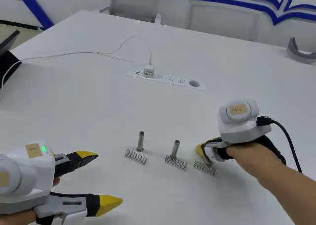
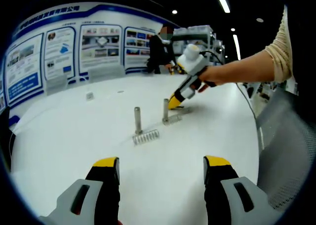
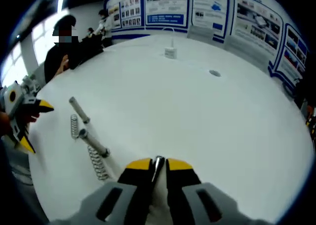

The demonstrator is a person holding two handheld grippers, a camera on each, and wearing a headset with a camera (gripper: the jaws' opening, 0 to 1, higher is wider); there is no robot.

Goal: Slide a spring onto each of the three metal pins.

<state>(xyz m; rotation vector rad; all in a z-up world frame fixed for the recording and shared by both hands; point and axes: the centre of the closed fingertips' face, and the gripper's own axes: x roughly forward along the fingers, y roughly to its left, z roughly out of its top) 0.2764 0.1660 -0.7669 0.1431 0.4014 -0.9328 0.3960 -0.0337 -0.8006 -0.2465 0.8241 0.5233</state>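
Your right gripper (image 1: pixel 205 153) has its jaws clamped on the third pin (image 3: pixel 157 164), low over the tabletop (image 1: pixel 98 96), probably to stand it beside its spring (image 1: pixel 204 167). Your left gripper (image 1: pixel 108 179) hovers with jaws apart, clear of the two upright pins (image 1: pixel 140 141).

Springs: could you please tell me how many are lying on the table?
3. One spring lies by the left pin, one by the middle pin, one beside the right gripper holding the third pin.
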